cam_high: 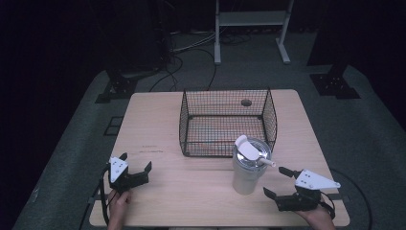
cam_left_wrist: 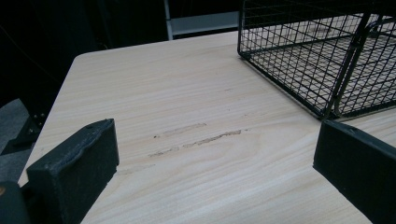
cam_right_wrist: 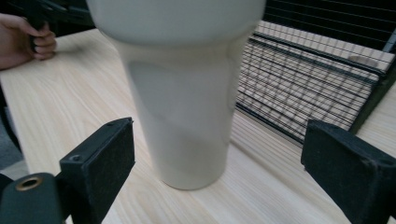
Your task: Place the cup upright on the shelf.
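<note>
Tumbler: a tall cream tumbler (cam_high: 248, 167) with a clear lid and a white flap stands upright on the bench (cam_high: 191, 191), just in front of the wire basket's near right corner.
Right gripper: the right gripper (cam_high: 276, 181) rests low on the bench, just right of the tumbler, its 2 jaws spread wide and holding nothing; in the right gripper view the tumbler (cam_right_wrist: 187, 107) stands between and beyond the jaws, untouched.
Left gripper: the left gripper (cam_high: 136, 162) sits near the bench's front left corner, jaws wide apart and empty, well apart from the tumbler.
Basket: the black wire basket (cam_high: 227, 122) stands mid-bench.
</note>
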Motion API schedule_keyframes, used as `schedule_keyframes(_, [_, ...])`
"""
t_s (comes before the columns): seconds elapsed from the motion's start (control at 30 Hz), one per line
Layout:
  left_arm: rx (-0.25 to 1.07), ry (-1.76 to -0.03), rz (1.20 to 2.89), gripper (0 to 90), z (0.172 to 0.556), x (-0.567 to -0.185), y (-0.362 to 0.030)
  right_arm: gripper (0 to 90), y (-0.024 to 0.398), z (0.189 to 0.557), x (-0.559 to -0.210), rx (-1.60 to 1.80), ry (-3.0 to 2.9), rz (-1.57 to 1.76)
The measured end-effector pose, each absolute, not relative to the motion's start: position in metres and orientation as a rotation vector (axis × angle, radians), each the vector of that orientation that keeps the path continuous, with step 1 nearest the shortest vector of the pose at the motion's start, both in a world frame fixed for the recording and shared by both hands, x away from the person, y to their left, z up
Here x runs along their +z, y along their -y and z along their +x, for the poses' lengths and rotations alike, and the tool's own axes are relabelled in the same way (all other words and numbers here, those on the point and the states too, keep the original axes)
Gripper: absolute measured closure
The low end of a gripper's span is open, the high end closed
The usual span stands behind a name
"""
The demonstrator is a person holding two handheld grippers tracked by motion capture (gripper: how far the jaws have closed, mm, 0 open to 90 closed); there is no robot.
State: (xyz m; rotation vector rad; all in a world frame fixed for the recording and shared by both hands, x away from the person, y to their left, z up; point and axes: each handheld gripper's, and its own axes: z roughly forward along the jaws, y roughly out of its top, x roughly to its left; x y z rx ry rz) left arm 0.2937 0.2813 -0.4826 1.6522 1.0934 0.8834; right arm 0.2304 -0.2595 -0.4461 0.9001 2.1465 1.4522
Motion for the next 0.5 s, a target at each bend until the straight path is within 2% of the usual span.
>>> schedule_keyframes(0.5, [0.884,-1.091,1.652,0.0,0.294,-0.483,-0.281,5.0,0.233,0.236,-0.445,1.461,-2.183,0.853])
